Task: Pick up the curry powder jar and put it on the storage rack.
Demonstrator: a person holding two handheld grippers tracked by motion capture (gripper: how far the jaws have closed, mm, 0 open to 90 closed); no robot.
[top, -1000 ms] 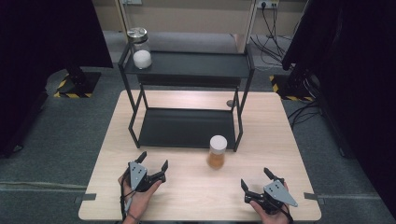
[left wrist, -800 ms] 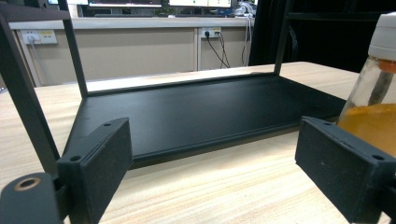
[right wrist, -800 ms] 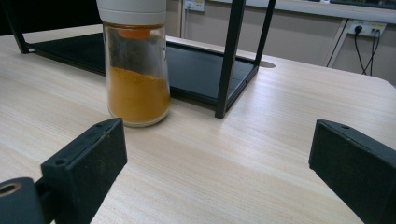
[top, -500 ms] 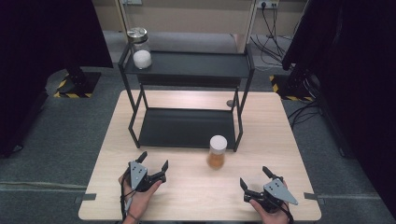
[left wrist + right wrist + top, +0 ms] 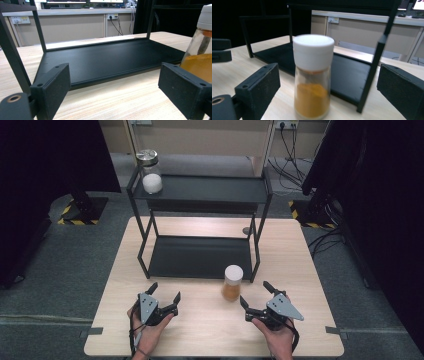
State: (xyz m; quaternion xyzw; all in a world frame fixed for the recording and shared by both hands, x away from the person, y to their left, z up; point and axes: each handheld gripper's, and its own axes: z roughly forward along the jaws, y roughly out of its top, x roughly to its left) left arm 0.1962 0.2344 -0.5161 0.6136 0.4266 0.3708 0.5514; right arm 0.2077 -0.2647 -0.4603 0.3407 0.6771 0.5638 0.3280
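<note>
Right gripper [image 5: 252, 294] gapes toward upright spice jar [image 5: 232, 282], lid up.

High view: we look down on the whole tabletop [image 5: 200, 330]. Gripper views: low, close, facing the rack [image 5: 105, 57]; both share the spice jar [image 5: 313, 75].

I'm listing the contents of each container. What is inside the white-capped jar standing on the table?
The white-capped jar holds orange-yellow powder filling its lower part; clear glass shows above it. What lies under the cap is covered. The right claw is open beside it.
</note>
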